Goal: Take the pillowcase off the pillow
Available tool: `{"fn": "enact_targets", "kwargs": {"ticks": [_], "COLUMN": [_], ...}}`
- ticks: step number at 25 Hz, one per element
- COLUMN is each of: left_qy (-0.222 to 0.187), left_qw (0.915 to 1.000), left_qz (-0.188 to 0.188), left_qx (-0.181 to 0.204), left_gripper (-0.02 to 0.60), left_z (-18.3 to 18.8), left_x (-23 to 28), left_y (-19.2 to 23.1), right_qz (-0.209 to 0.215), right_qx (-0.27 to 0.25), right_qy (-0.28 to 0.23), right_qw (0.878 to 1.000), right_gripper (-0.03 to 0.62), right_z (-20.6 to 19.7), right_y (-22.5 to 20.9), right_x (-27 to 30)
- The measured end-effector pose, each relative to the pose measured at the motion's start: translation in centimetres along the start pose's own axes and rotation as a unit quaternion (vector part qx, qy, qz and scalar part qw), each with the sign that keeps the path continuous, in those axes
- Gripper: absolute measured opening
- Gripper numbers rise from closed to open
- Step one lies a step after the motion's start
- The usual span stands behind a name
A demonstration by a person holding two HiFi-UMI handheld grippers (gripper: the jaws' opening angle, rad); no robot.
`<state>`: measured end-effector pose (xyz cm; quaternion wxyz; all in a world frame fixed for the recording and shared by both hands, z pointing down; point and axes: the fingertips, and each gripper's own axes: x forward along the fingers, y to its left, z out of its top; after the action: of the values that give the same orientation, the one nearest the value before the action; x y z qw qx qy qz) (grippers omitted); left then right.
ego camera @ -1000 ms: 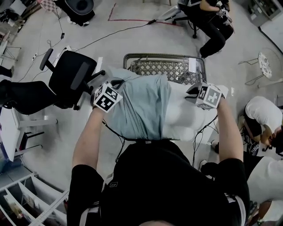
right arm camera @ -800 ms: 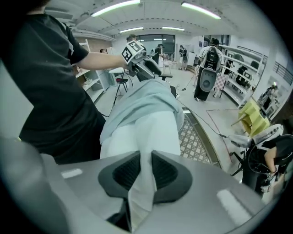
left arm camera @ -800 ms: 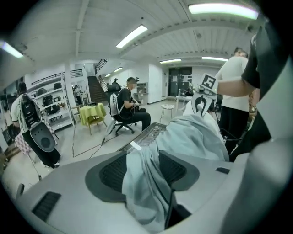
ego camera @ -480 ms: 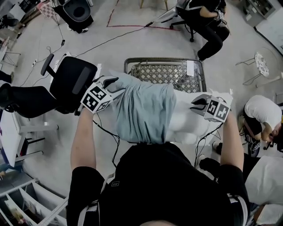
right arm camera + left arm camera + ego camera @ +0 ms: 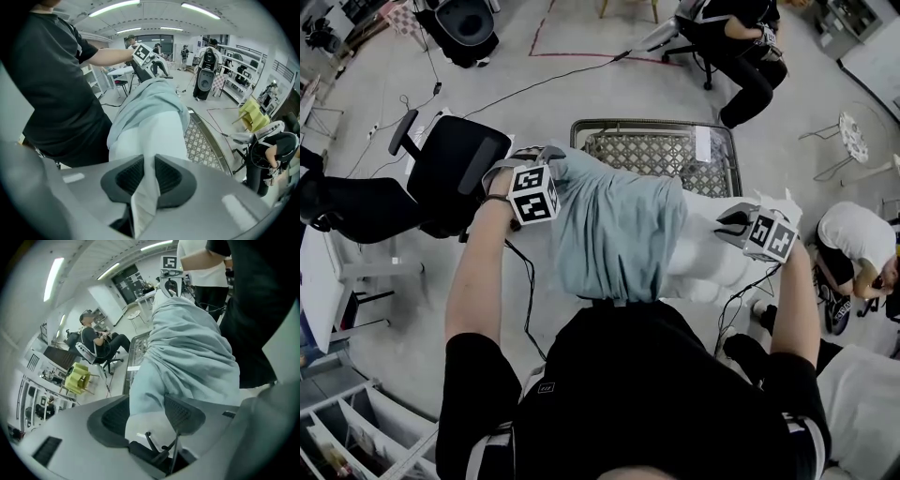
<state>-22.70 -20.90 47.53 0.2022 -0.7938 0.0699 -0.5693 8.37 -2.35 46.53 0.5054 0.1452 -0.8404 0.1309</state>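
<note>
Left tongs [image 5: 147, 412] have just opened wide, the pale-blue pillowcase [image 5: 619, 234] lying loose between them and still sleeving half the white pillow [image 5: 712, 258]. Right tongs [image 5: 145, 176] pinch the pillow's corner. Looks like a regrip before pulling.

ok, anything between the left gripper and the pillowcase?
Nothing visible. The left gripper has just been opening its jaws, and the pillowcase end sits right between them, with no other thing in front of it.
</note>
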Motion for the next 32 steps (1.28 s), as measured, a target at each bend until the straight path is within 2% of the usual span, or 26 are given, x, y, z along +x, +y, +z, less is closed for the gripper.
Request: {"fn": "enact_targets", "kwargs": {"ticks": [1, 2, 4, 5, 8, 11, 14, 16, 18, 20, 21, 23, 24, 25, 26, 27, 29, 32], "left_qy": [-0.006, -0.009, -0.009, -0.009, 0.004, 0.072, 0.122, 0.187, 0.241, 0.236, 0.219, 0.179, 0.154, 0.125, 0.095, 0.071, 0.048, 0.061], "left_qw": [0.9999, 0.9998, 0.9994, 0.9994, 0.9996, 0.9963, 0.9919, 0.9816, 0.9684, 0.965, 0.967, 0.9749, 0.9797, 0.984, 0.9873, 0.9898, 0.9944, 0.998], "left_qz": [-0.007, -0.013, -0.014, -0.01, 0.013, 0.037, 0.033, 0.031, 0.024, 0.015, 0.014, 0.018, 0.02, 0.02, 0.019, 0.018, 0.019, 0.014], "left_qx": [0.007, 0.015, 0.032, 0.034, 0.025, 0.027, -0.013, -0.025, -0.06, -0.114, -0.13, -0.131, -0.127, -0.126, -0.126, -0.122, -0.093, -0.011], "left_gripper": [0.231, 0.187, 0.057, 0.027, 0.014, 0.008, 0.008, 0.008, 0.008, 0.008, 0.008, 0.011, 0.04, 0.124, 0.179, 0.198, 0.218, 0.246], "left_z": [0.2, 0.4, 0.3, 0.2, -0.5, -4.5, -9.7, -14.3, -19.1, -21.0, -20.4, -17.5, -15.4, -13.0, -10.7, -8.5, -5.0, -2.4], "left_x": [0.3, 0.7, 1.5, 1.8, 2.1, 2.0, 1.4, 0.8, -0.2, -1.0, -1.0, -0.4, 0.2, 0.8, 1.4, 2.0, 3.4, 5.7], "left_y": [-0.2, -0.4, -0.8, -0.8, -0.3, 0.5, 0.3, -0.4, -1.5, -2.8, -3.3, -3.7, -3.6, -3.5, -3.3, -3.0, -2.2, -1.1], "right_qz": [-0.002, -0.005, -0.011, -0.013, -0.027, -0.044, -0.044, -0.044, -0.046, -0.045, -0.044, -0.044, -0.044, -0.043, -0.041, -0.038, -0.029, -0.008], "right_qx": [0.002, 0.003, 0.005, 0.006, 0.008, 0.01, 0.015, 0.017, 0.023, 0.028, 0.028, 0.023, 0.018, 0.011, 0.004, -0.003, -0.013, -0.016], "right_qy": [0.004, 0.006, 0.008, 0.008, 0.009, 0.018, 0.022, 0.025, 0.028, 0.033, 0.036, 0.039, 0.04, 0.042, 0.044, 0.045, 0.042, 0.024], "right_qw": [1.0, 1.0, 1.0, 1.0, 1.0, 0.999, 0.999, 0.999, 0.998, 0.998, 0.998, 0.998, 0.998, 0.998, 0.998, 0.998, 0.999, 1.0], "right_gripper": [0.078, 0.078, 0.078, 0.077, 0.074, 0.072, 0.069, 0.066, 0.064, 0.063, 0.063, 0.063, 0.063, 0.063, 0.063, 0.063, 0.063, 0.058], "right_z": [-0.1, -0.2, -0.2, -0.3, -0.7, -1.3, -1.7, -2.1, -2.9, -3.6, -3.8, -3.8, -3.7, -3.6, -3.5, -3.4, -3.1, -2.5], "right_y": [0.2, 0.3, 0.5, 0.5, 0.1, -0.9, -1.6, -2.1, -2.8, -3.3, -3.5, -4.0, -4.1, -4.3, -4.3, -4.3, -4.1, -3.1], "right_x": [-0.1, -0.1, -0.1, -0.1, -0.1, -0.1, 0.0, 0.2, 0.3, 0.5, 0.6, 0.8, 1.0, 1.2, 1.4, 1.4, 1.3, 0.6]}}
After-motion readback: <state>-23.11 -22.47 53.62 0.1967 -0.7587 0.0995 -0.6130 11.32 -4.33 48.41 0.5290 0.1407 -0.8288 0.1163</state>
